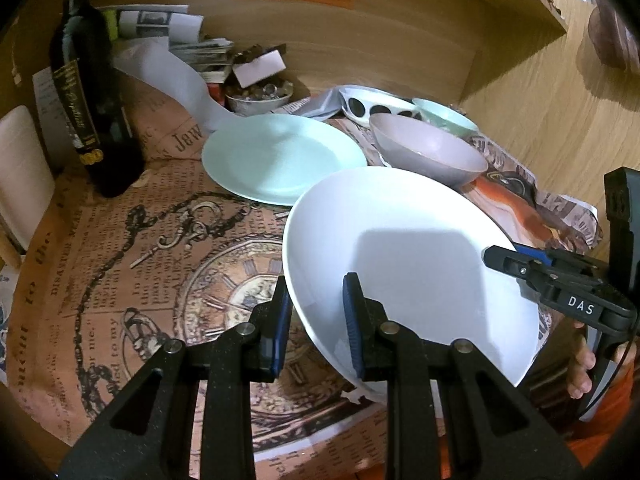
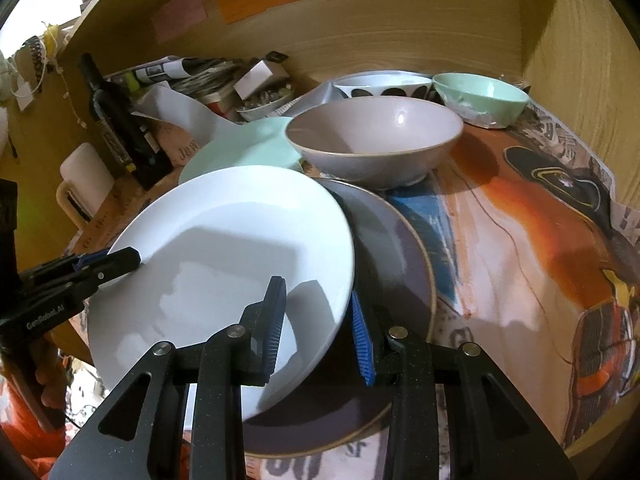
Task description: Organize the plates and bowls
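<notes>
Right wrist view shows the white plate (image 2: 224, 264) tilted over the grey plate (image 2: 404, 280), each rim side straddled by spread fingers of the right gripper (image 2: 318, 320) and left gripper (image 1: 316, 320). Neither visibly clamps it; the mint plate (image 1: 276, 156) lies far-left.

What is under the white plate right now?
In the right wrist view a grey plate lies under the white plate, which both hand-held grippers, left and right, straddle at its rim. The grey plate's left part is covered, so anything there stays hidden.
</notes>
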### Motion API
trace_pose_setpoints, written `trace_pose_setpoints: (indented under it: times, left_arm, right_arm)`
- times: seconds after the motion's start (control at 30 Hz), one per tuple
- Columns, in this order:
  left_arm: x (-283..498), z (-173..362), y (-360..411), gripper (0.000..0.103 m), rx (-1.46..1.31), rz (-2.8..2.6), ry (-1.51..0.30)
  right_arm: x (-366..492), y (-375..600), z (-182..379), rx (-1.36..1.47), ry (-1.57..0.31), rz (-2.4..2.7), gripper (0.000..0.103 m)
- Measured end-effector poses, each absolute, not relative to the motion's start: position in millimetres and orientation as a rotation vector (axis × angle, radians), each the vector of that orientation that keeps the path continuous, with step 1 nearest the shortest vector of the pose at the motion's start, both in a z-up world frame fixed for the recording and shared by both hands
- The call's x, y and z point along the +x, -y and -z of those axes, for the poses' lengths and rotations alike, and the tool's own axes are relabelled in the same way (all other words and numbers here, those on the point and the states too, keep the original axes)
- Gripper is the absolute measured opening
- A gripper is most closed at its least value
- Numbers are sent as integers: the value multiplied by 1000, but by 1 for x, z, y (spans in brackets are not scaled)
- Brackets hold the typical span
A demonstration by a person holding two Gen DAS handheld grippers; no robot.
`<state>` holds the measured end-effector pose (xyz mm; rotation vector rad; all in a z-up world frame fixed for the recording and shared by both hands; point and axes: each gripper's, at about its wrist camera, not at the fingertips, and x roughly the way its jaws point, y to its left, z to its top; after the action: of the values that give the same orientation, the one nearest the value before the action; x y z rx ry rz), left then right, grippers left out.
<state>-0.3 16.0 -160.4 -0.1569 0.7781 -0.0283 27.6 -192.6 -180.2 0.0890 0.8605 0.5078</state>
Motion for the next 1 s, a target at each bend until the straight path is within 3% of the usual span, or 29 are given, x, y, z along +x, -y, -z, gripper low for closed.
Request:
trace_pose_setpoints:
  times: [1.0]
  left_arm:
    - [20,175,9,33,-129,136,-837]
  right_arm:
    - [25,219,178,70,-869,-475,28]
